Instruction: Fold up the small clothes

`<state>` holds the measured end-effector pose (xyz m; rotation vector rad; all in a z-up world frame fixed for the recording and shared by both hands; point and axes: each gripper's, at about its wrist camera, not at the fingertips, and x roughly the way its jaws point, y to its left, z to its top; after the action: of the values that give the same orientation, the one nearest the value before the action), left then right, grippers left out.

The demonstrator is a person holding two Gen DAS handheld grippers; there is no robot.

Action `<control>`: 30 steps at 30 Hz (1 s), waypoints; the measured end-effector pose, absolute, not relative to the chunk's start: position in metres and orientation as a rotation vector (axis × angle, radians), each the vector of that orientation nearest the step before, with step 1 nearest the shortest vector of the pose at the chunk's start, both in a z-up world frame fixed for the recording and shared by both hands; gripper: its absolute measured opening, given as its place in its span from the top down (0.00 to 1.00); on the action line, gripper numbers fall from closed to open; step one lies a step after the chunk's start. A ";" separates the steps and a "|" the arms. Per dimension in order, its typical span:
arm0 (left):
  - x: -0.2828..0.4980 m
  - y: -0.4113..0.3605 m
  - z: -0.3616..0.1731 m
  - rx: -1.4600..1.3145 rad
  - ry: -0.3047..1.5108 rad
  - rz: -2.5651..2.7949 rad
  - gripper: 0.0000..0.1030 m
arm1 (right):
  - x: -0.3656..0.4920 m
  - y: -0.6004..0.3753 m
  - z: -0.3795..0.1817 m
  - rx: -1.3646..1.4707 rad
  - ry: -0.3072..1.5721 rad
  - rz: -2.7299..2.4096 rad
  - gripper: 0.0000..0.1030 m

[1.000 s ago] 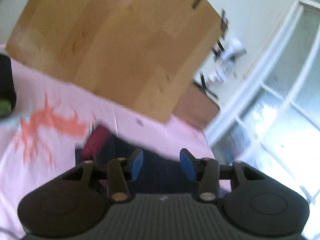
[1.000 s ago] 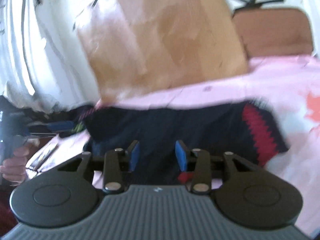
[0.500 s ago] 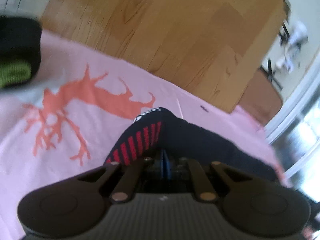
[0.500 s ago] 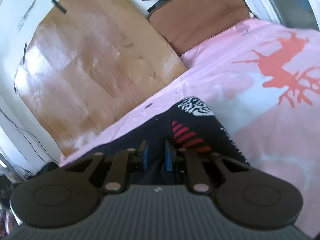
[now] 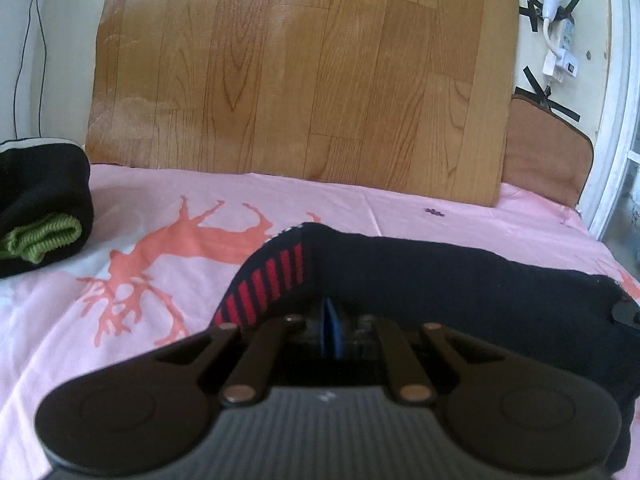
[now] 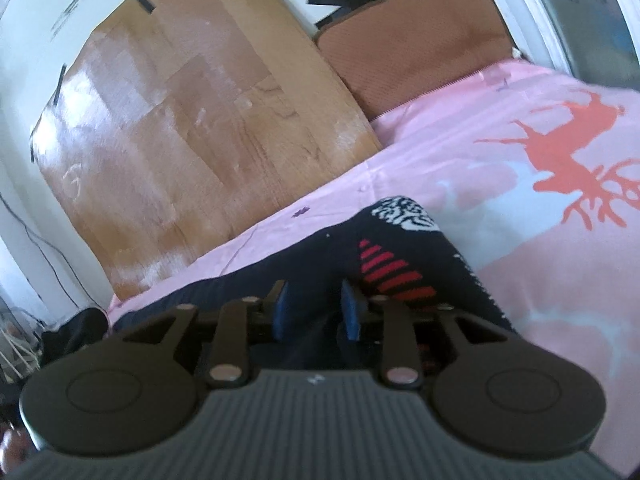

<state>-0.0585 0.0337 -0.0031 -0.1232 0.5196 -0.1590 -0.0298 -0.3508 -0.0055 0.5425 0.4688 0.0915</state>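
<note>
One dark sock [image 5: 440, 276] lies on the pink sheet [image 5: 60, 320], now draped over both grippers. The left gripper [image 5: 330, 330] has pinched shut on it; the right gripper [image 6: 314, 310] is opening, sock between, fold set down.

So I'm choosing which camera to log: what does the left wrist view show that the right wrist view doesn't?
Left only: a black bundle with a green cuff, a white plug on the wall, and the left gripper shut on the sock. Right only: the sock's white patch and the right gripper, its jaws opening astride the sock. Both: the sock, pink sheet, wood board, brown cushion.
</note>
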 end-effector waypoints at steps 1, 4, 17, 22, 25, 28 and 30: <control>-0.059 0.033 -0.004 -0.122 0.518 -0.159 0.94 | -0.030 -0.348 -0.005 0.521 0.467 0.090 0.62; -0.061 0.032 -0.004 -0.112 0.513 -0.162 0.93 | -0.029 -0.342 -0.003 0.472 0.469 0.095 0.55; -0.066 0.026 -0.003 -0.078 0.485 -0.193 0.55 | -0.028 -0.327 0.001 0.325 0.490 0.073 0.38; -0.069 0.022 -0.002 -0.050 0.474 -0.209 0.38 | -0.026 -0.308 0.004 0.200 0.515 0.089 0.15; -0.068 0.021 -0.001 -0.043 0.484 -0.221 0.00 | -0.022 -0.299 0.003 0.150 0.538 0.091 0.08; -0.065 0.022 -0.002 -0.045 0.507 -0.240 0.00 | -0.021 -0.296 0.002 0.154 0.548 0.117 0.00; -0.062 0.023 -0.003 -0.057 0.529 -0.247 0.00 | -0.022 -0.299 0.002 0.201 0.538 0.118 0.00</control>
<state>-0.0621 0.0228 -0.0031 -0.0572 0.5288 -0.2474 -0.0220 -0.2992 0.0022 0.2010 0.5384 0.1181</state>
